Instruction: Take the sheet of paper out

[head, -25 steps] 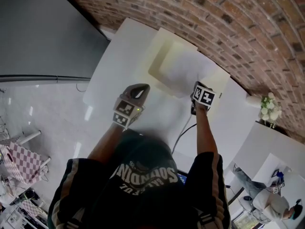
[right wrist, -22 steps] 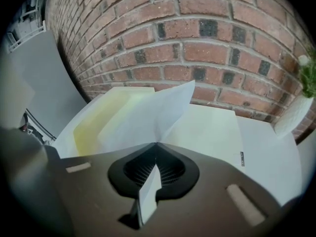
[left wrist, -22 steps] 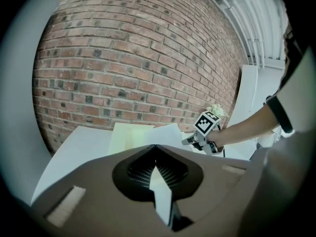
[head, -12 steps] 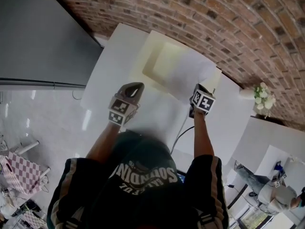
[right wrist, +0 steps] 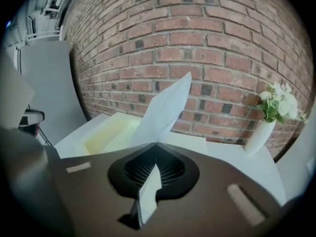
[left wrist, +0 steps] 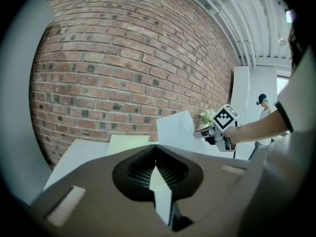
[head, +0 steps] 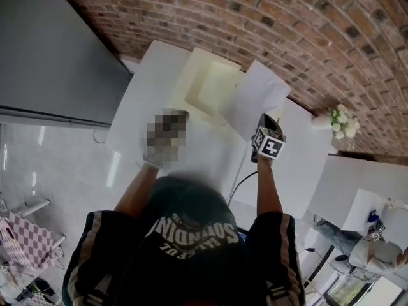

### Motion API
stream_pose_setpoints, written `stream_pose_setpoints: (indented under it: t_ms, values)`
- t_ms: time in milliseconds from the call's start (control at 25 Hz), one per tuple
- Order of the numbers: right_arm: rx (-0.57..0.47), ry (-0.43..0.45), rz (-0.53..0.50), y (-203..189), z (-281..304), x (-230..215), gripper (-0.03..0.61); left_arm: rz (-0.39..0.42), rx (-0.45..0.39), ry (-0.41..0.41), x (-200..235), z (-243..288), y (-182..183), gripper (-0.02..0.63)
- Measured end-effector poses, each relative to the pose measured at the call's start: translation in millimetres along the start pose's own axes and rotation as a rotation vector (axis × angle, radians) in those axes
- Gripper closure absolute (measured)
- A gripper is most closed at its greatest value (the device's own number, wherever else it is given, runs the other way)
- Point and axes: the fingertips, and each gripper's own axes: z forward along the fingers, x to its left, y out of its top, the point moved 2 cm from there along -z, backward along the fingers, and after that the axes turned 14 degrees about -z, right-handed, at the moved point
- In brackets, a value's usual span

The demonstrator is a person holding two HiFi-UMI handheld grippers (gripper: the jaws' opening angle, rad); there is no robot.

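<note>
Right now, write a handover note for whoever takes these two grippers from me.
Right gripper: shut on an edge of the sheet of paper, holding it up in the air.
Left gripper: shut and empty, over the table on the near side of the tray.
Done: the sheet is gripped and raised above the cream tray; it looks clear of it.
Left: carry the sheet away from the tray and probably lay it on bare table, gripping it until then.
</note>
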Motion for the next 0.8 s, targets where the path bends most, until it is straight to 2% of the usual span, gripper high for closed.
stream_pose_setpoints:
  t_ms: [200,480,800]
  values:
    - [-0.073,0.019,-0.009,19,-24,9,0.575,0.010,-0.026,-0.005,-6,-1,9,0.603]
    - [-0.163,0.089,0.012,47,-53,30,0.575,0.027,-0.050,-0.004,-8,-4,20,0.603]
    - [-0.218,0.160,-0.008,59,-74,56,0.575,0.042,-0.060,0.001,-10,-7,24,0.603]
